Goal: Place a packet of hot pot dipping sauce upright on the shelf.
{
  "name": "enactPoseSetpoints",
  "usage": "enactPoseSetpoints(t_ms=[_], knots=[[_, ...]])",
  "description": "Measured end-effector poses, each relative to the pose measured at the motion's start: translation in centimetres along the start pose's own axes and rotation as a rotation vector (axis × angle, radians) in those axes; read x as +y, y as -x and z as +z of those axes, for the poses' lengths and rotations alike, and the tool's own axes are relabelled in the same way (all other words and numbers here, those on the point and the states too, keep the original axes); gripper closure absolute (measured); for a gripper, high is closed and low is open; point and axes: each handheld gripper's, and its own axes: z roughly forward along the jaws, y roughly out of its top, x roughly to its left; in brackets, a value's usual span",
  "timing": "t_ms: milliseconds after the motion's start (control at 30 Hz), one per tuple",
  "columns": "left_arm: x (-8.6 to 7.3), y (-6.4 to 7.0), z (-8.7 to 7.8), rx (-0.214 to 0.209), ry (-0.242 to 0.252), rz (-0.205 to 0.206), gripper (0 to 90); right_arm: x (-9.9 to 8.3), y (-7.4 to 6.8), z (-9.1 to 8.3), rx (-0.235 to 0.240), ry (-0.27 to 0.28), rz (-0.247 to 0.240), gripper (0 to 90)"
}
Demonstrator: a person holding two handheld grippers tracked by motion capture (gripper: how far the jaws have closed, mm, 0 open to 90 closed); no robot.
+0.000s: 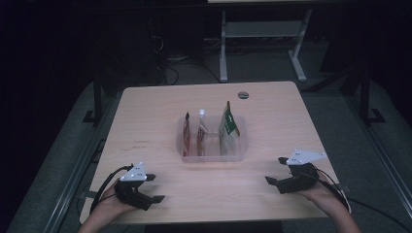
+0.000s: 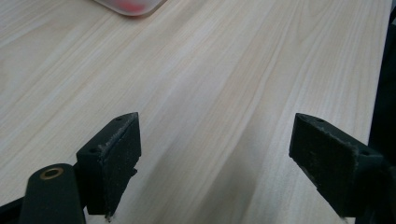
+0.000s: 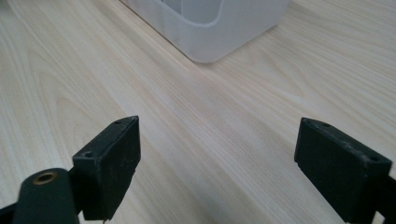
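Observation:
A clear plastic bin stands in the middle of the light wooden table. Upright in it are a red pouch, a red and white pouch and a larger green and white pouch. My left gripper rests near the front left edge, open, nothing between its jaws. My right gripper sits at the front right, also open and empty. In the left gripper view the open left gripper is over bare wood, with the bin's corner at the top. The right gripper faces the bin's corner.
A round grommet is set in the table's far edge. Beyond the table a white desk frame stands on the dark floor. Black cables trail from both grippers off the front edge. The table's right edge drops to dark floor.

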Motion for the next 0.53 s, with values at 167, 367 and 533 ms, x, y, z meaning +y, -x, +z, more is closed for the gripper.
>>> enactPoseSetpoints(t_ms=[167,367,533], knots=[[-0.05,-0.21,0.01,0.008,-0.007,0.004,16.4,-0.40,0.24,0.58,0.000,-0.041,-0.004,13.6],[-0.03,-0.27,0.11,0.015,-0.022,0.014,16.4,-0.68,0.44,0.78,0.009,-0.053,0.000,13.6],[-0.05,-0.30,0.14,0.020,-0.024,0.017,16.4,-0.72,0.48,0.81,0.009,-0.057,-0.002,13.6]])
